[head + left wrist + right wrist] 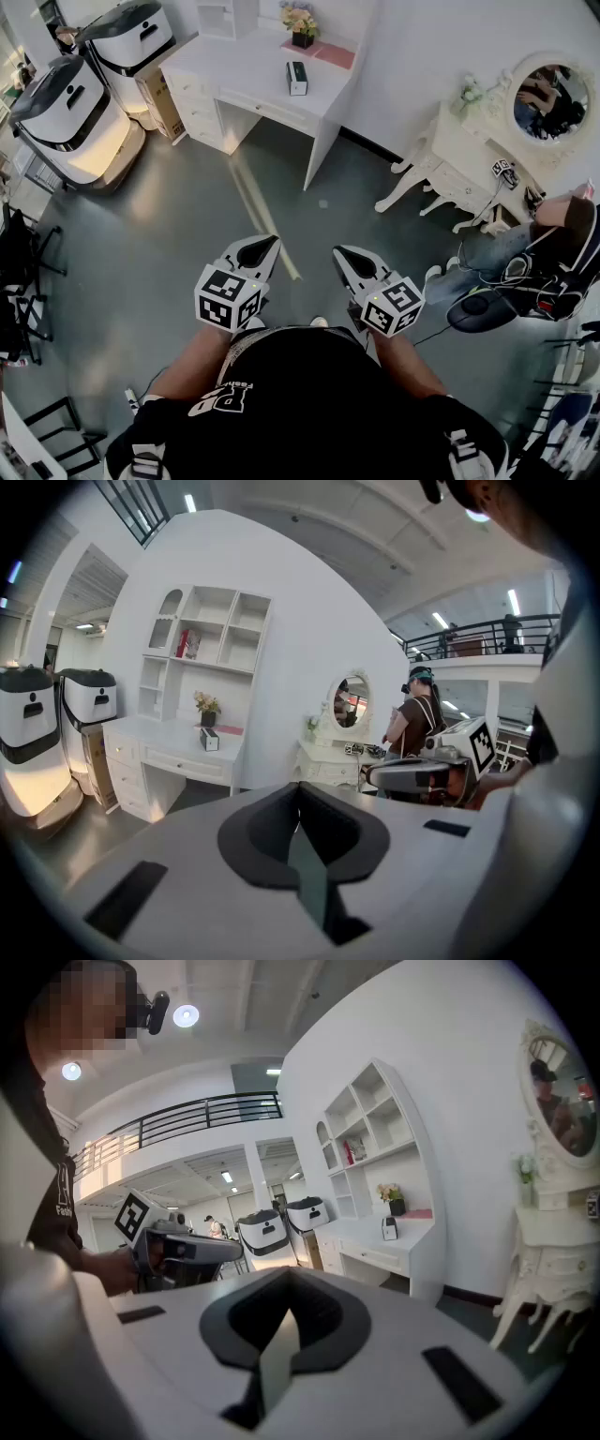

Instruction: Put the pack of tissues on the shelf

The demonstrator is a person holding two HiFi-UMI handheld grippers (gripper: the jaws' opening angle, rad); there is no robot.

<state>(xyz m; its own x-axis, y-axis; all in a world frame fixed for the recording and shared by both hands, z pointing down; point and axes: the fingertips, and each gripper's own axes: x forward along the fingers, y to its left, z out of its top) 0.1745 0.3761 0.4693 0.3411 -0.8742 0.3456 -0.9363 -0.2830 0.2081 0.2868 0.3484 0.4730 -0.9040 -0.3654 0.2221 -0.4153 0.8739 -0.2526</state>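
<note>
Approach step: left gripper (262, 246) and right gripper (345, 253), both clenched empty, should advance toward the pack of tissues (297, 78), upper centre, then open.

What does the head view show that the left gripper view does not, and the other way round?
Only the head view: a pale stripe on the floor, and the marker cube on the left gripper.
Only the left gripper view: the balcony railing, ceiling lights, and a red item on the shelf.
Both: the desk, the tissues and flowers on it, the oval mirror, and the right gripper, jaws shut.
</note>
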